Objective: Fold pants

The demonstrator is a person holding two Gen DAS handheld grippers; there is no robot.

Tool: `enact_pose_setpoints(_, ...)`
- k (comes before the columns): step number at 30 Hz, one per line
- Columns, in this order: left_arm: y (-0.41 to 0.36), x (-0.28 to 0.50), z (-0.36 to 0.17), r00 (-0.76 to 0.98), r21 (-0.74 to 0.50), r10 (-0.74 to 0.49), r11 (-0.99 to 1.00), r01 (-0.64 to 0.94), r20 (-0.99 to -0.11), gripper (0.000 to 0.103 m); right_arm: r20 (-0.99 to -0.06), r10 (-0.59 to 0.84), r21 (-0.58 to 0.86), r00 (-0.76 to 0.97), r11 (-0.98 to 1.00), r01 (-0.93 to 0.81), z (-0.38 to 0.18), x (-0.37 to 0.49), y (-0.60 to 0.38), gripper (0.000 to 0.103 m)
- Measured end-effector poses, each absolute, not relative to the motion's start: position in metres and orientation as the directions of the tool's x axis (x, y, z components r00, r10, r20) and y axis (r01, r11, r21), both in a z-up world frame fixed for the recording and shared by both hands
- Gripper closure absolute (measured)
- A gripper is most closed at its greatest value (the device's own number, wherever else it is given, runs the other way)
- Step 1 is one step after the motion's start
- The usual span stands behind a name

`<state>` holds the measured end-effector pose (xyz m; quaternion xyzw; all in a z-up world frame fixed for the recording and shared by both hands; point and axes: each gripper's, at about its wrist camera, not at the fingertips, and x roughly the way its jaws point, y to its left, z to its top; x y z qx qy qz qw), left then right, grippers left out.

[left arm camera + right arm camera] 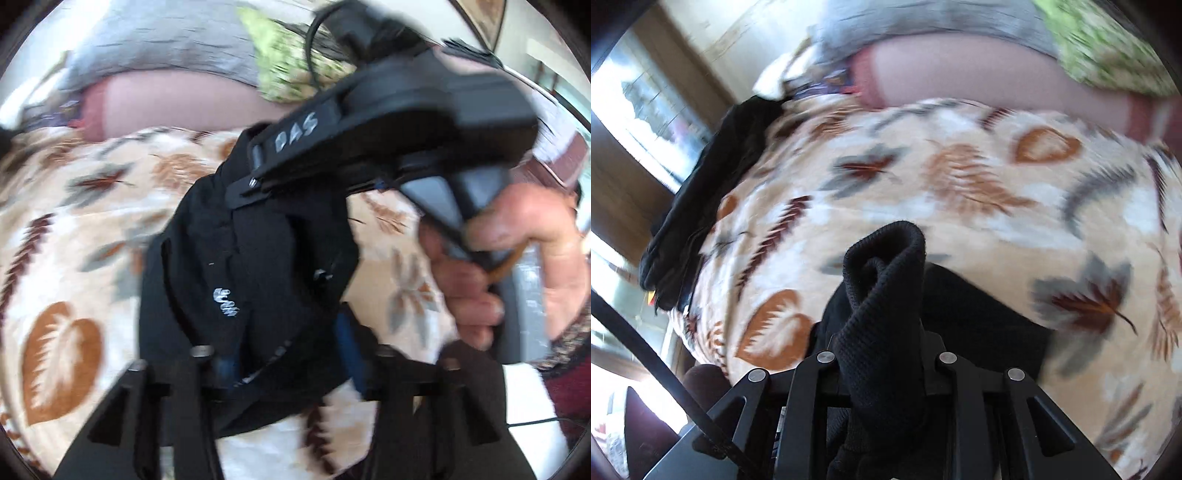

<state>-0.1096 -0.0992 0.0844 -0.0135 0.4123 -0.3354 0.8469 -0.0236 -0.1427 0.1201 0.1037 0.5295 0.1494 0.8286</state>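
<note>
The black pants hang bunched above the leaf-patterned blanket, held at both ends. My left gripper is shut on the lower edge of the pants. My right gripper shows in the left wrist view as a black tool held by a hand, clamped on the upper end of the pants. In the right wrist view my right gripper is shut on a ribbed black cuff of the pants, which sticks up between the fingers. More black fabric lies behind on the blanket.
A second dark garment lies along the blanket's left edge, next to a window. A pink pillow, a grey cover and a green patterned cloth lie at the far end of the bed.
</note>
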Motion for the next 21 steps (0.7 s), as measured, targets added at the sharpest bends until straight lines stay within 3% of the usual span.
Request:
enact_pose_setpoints(3,-0.108,-0.114,0.081,0.358,-0.370,-0.636,0.725,0.581,-0.684,0.045,-0.858,0.365,0.360,0.361,0.929,-0.085,0.094,-0.029,-0.183,0.078)
enact_pose_setpoints(4,-0.108,-0.117,0.079,0.322,-0.404,-0.660,0.702,0.586,-0.679,0.041,-0.867,0.353,0.348,0.351,0.934,-0.080,0.083,-0.032,-0.192,0.072)
enact_pose_setpoints(5,-0.106,-0.118,0.078,0.295,-0.430,-0.675,0.687,0.586,-0.677,0.039,-0.881,0.318,0.314,0.351,0.947,-0.071,0.074,-0.033,-0.199,0.058)
enact_pose_setpoints(8,-0.092,-0.126,0.078,0.280,-0.440,-0.670,0.691,0.574,-0.687,0.038,-0.907,0.203,0.224,0.369,0.975,0.012,0.054,-0.037,-0.226,0.045)
enact_pose_setpoints(11,-0.066,-0.123,0.084,0.312,-0.454,-0.667,0.711,0.536,-0.677,0.035,-0.866,0.278,0.335,0.415,0.940,0.069,0.055,-0.049,-0.260,0.041)
enact_pose_setpoints(15,-0.050,-0.094,0.085,0.362,-0.486,-0.646,0.754,0.442,-0.672,0.032,-0.804,0.201,0.332,0.560,0.932,0.143,0.082,-0.076,-0.288,0.040)
enact_pose_setpoints(18,-0.063,-0.068,0.071,0.382,-0.435,-0.580,0.806,0.403,-0.720,0.032,-0.664,0.388,0.551,0.640,0.832,0.067,0.094,-0.101,-0.292,0.040)
enact_pose_setpoints(21,-0.073,-0.059,0.042,0.350,-0.404,-0.538,0.828,0.389,-0.767,0.032,-0.580,0.538,0.701,0.611,0.713,0.037,0.075,-0.110,-0.281,0.040)
